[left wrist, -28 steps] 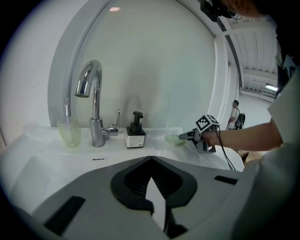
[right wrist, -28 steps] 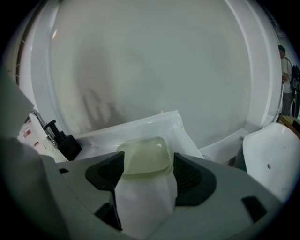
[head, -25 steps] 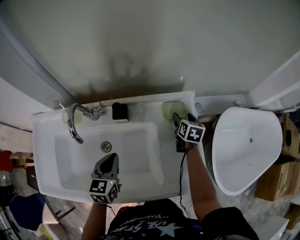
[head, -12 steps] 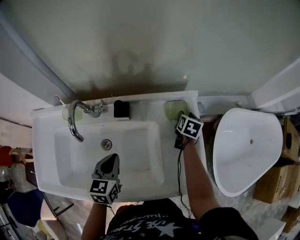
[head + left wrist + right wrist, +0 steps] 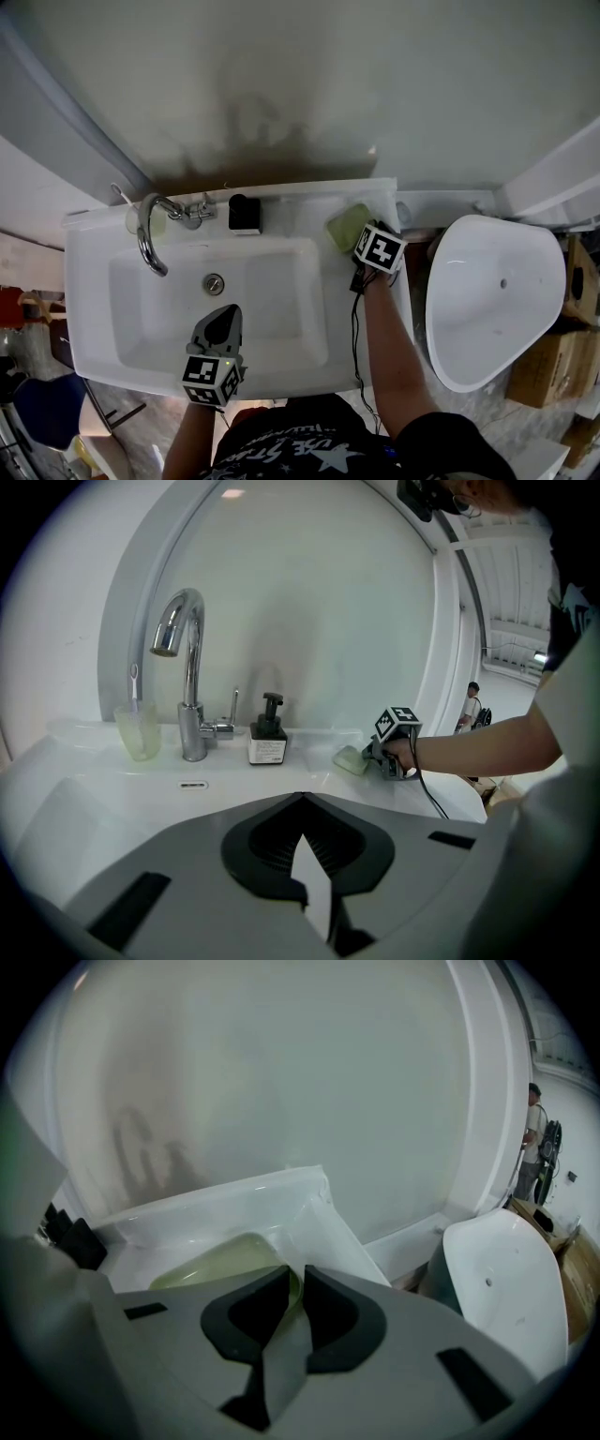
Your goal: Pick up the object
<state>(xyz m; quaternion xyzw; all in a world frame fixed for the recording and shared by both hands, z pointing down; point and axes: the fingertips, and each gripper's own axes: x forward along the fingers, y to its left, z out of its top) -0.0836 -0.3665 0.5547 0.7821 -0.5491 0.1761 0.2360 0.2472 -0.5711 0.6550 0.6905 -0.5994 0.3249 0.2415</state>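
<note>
White washbasin point(image 5: 94, 281), pale green dish point(image 5: 345, 225) tilted on its right rear corner, right gripper point(image 5: 296, 1283) closing, dish rim pinched between its jaws, left gripper point(image 5: 302, 801) pressed together above the basin's front, toothbrush point(image 5: 134, 679) standing in pale green cup point(image 5: 139, 733) beside the tap point(image 5: 190, 667)

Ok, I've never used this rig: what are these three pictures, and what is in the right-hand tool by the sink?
There is no robot here: a person holds a two-jaw gripper in each hand. The top-down picture comes from a camera on the person's head. The other two cameras ride on the grippers and look along their jaws. On the white washbasin stand a curved chrome tap, a pale green tumbler and a dark pump soap bottle. The right gripper is closing its jaws on the edge of a pale green shallow dish at the back right corner. The left gripper hovers over the basin's near side, jaws together and empty.
</note>
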